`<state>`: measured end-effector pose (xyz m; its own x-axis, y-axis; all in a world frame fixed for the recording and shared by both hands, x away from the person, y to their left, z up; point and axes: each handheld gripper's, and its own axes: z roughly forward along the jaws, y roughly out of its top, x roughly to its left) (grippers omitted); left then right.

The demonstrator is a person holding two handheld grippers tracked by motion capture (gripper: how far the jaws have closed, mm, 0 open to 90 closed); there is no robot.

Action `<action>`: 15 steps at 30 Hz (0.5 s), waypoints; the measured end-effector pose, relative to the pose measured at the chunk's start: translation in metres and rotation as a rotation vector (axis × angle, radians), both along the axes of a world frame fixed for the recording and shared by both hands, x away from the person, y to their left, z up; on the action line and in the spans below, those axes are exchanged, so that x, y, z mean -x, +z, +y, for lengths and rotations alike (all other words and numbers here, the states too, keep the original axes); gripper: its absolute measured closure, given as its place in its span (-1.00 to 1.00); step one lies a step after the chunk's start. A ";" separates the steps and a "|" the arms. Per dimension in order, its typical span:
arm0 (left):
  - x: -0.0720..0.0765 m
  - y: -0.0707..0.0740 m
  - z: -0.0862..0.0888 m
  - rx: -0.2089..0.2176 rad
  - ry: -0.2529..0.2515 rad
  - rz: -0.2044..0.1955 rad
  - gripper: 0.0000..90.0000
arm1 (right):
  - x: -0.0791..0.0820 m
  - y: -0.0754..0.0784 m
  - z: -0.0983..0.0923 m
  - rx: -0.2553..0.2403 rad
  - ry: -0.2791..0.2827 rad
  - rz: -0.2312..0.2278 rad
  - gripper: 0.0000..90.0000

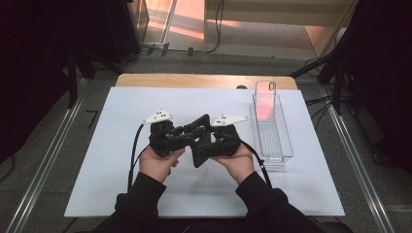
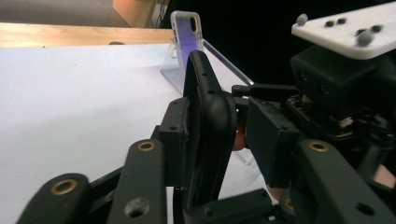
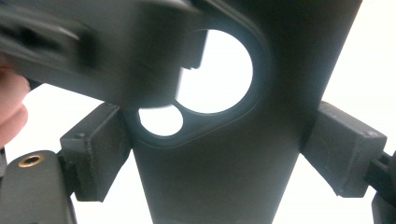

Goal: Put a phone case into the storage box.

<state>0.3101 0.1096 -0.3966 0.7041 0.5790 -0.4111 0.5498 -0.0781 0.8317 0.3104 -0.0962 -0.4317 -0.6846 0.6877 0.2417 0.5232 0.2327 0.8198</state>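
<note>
We note both grippers at table centre, sharing a black phone case [image 1: 200,138] held above the white mat [image 1: 97,160]. Left gripper [image 2: 219,135]: jaws closed on the case edge. Right gripper [image 3: 224,154]: jaws clamped across its width. At 2 o'clock, a clear bin [image 1: 272,141] holds a clear phone case [image 1: 266,99].

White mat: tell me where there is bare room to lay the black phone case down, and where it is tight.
The white mat is bare across its whole left part, from the left gripper out to the mat's left edge, and along the far strip before the wooden table edge. It is tight on the right: the clear bin, with a clear phone case standing inside, sits beside the right gripper and the black phone case.
</note>
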 end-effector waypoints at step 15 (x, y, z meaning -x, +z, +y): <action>-0.005 -0.002 0.009 -0.024 -0.051 0.082 -0.14 | -0.010 -0.007 -0.015 0.051 -0.059 0.026 -0.72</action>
<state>0.3149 0.1183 -0.3988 0.6973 0.5540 -0.4548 0.6106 -0.1269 0.7817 0.3204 -0.1113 -0.4383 -0.6363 0.7388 0.2222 0.5580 0.2418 0.7938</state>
